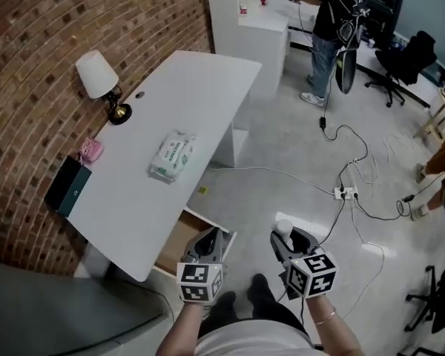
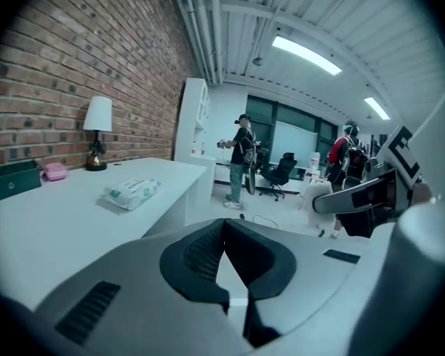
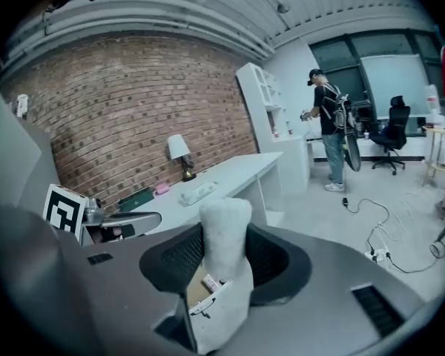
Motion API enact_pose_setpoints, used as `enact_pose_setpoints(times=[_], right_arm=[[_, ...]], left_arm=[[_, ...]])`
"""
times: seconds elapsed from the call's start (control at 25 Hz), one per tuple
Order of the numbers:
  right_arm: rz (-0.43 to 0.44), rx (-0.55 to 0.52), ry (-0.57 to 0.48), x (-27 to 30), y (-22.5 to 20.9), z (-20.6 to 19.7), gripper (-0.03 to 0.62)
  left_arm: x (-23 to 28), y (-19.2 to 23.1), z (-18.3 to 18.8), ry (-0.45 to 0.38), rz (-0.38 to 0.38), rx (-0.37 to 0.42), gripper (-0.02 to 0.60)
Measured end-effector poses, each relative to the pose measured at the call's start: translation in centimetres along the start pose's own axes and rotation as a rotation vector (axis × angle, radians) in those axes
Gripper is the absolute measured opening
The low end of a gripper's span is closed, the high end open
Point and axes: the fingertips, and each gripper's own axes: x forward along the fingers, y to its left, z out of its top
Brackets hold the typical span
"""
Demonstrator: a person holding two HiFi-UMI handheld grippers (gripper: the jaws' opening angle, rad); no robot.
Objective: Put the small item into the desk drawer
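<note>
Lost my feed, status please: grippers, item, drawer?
Left gripper shut, empty, by the drawer. Right gripper shut on white fluffy item. Drawer open, item not yet in.

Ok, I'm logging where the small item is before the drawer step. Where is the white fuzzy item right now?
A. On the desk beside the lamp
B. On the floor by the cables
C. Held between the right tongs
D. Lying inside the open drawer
C: the right gripper view shows the white fuzzy item clamped between the right tongs, off the desk and not in the open drawer.
</note>
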Motion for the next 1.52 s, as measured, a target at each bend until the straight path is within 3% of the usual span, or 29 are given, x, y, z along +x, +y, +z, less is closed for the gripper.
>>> enact_pose_setpoints(times=[0.32, 0.52, 0.8, 1.12, 1.52], right_arm=[[0.257, -0.130, 0.151, 7.5, 4.4, -0.7, 0.178], [0.428, -0.227, 0.257, 10.6, 9.2, -2.9, 0.178], [0.608, -0.333, 0.361, 12.8, 16.8, -7.3, 0.178], [0.712, -0.434, 0.464, 13.6, 23.5, -12.7, 0.178], [0.725, -0.511, 0.540, 14.9, 28.1, -19.9, 0.178]], left_arm=[[-3.2, 6.1, -1.7, -0.031, 0.283, -0.123, 0.020], [-7.5, 9.0, -4.6, -0.037, 0.471, -0.214, 0.020], [-13.9, 12.2, -9.6, -0.046, 0.666, -0.331, 0.020], [-19.9, 14.4, -14.5, -0.051, 0.783, -0.416, 0.020], [-24.6, 16.4, -20.2, -0.080, 0.850, -0.506, 0.020]])
